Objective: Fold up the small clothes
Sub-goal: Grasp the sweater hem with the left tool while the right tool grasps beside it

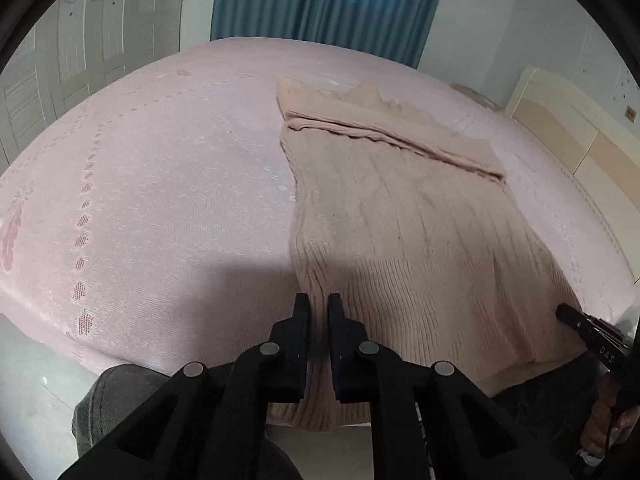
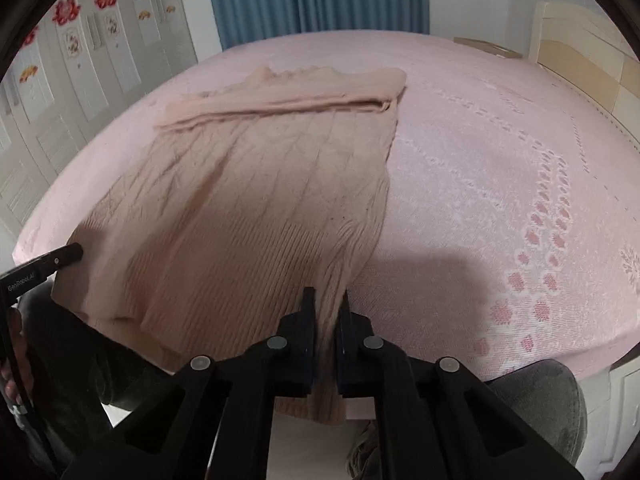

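Observation:
A beige ribbed knit sweater lies flat on the bed, hem towards me, with its sleeves folded across the far end as a band. My left gripper is shut on the hem's left corner, with knit fabric pinched between its black fingers. In the right wrist view the same sweater spreads to the left, and my right gripper is shut on the hem's right corner. Each gripper's tip shows in the other's view: the right gripper and the left gripper, both at the hem's outer edges.
The bed carries a pink patterned sheet. A blue curtain hangs behind, white wardrobe doors stand to the left, and a cream headboard to the right. A person's grey-trousered knees press against the near bed edge.

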A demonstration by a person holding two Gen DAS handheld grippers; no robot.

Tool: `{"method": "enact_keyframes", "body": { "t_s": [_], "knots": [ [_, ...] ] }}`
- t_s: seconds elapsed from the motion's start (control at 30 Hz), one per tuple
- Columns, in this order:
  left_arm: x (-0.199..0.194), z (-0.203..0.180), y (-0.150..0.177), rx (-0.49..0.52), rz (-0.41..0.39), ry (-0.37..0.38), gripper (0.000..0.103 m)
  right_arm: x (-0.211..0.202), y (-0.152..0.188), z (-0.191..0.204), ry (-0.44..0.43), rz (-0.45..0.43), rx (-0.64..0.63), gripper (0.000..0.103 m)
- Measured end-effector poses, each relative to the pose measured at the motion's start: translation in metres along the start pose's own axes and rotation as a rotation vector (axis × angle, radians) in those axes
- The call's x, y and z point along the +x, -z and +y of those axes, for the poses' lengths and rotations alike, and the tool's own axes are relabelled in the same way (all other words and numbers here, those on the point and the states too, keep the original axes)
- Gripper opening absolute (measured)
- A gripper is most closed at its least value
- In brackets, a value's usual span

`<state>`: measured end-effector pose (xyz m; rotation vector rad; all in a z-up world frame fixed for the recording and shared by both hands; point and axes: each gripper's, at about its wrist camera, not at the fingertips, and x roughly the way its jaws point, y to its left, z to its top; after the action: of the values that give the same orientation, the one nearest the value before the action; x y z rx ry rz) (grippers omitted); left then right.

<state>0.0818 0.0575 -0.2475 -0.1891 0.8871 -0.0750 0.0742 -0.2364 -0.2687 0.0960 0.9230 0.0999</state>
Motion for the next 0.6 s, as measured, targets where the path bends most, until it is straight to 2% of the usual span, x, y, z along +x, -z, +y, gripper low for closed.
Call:
{"method": "enact_keyframes", "body": {
  "t_s": [0.07,0.13,0.2,0.37,0.43,0.5,0.6],
  "knots": [
    [0.0,0.008,-0.002,-0.027,0.008,0.012,0.009,-0.006,-0.002,-0.015,0.01,-0.021,0.066,0.005],
    [0.001,0.014,-0.003,-0.052,0.014,0.028,0.009,-0.009,-0.002,-0.032,-0.023,-0.022,0.153,0.005],
    [0.004,0.018,-0.004,-0.076,0.026,0.034,0.009,-0.006,-0.003,-0.037,-0.032,-0.012,0.182,0.005],
    [0.017,0.013,0.0,-0.077,0.095,0.035,0.011,0.005,-0.002,-0.019,0.015,0.034,0.099,0.006],
    [0.016,0.012,0.001,-0.071,0.101,0.04,0.014,0.005,-0.001,-0.018,-0.004,0.043,0.092,0.01],
    [0.017,0.013,0.003,-0.079,0.12,0.062,0.021,0.005,0.0,-0.021,-0.027,0.057,0.101,0.015],
    [0.016,0.015,0.004,-0.091,0.131,0.081,0.024,0.001,0.005,-0.024,-0.072,0.073,0.126,0.021]
  ]
}}
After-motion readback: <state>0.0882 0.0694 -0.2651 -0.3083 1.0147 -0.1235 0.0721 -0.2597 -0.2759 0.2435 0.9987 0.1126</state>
